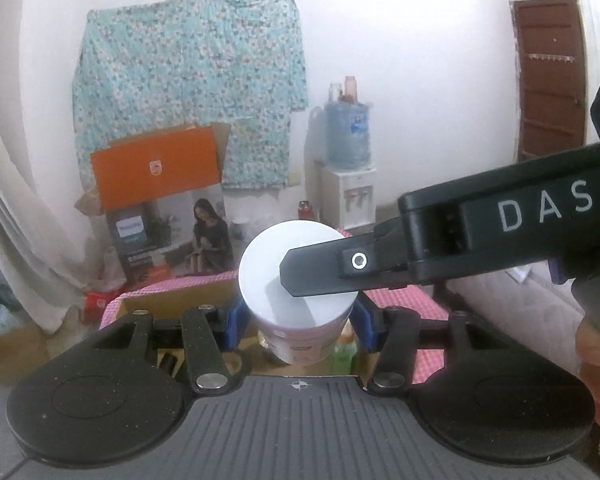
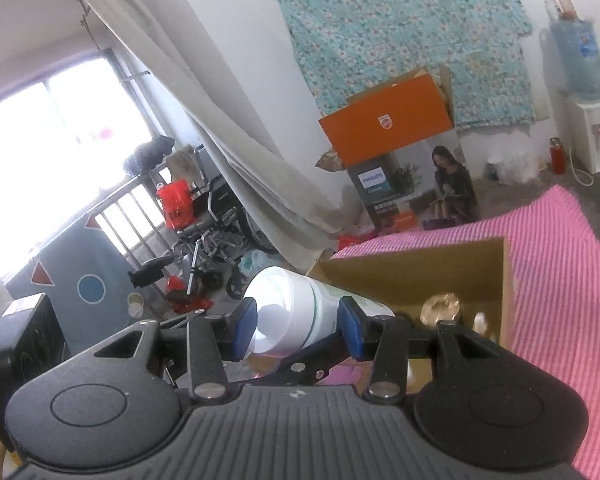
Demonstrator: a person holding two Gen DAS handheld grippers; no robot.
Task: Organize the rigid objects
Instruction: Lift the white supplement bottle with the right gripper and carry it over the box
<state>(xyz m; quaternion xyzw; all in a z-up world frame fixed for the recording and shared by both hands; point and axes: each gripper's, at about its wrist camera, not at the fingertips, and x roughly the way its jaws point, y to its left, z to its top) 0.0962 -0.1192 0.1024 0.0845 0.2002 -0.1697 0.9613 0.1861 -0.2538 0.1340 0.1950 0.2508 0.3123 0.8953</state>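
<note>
White-lidded cylindrical plastic jar (image 1: 260, 280) was held upright above an open brown cardboard box (image 2: 412, 276), which was set on a pink-and-white checked cloth (image 2: 560, 280). The jar's printed body was clamped between the blue pads (image 1: 236, 322) of the left gripper (image 1: 300, 320), while its lid was pinched by the right gripper (image 2: 296, 328), reaching in from the side. This double hold was judged to be a handover or a steadying before lowering into the box. The lid looked smooth, matte and flat; the body glossy and rigid. A gold-capped item (image 2: 440, 308) was seen inside the box, whose corrugated walls appeared stiff and plain.
</note>
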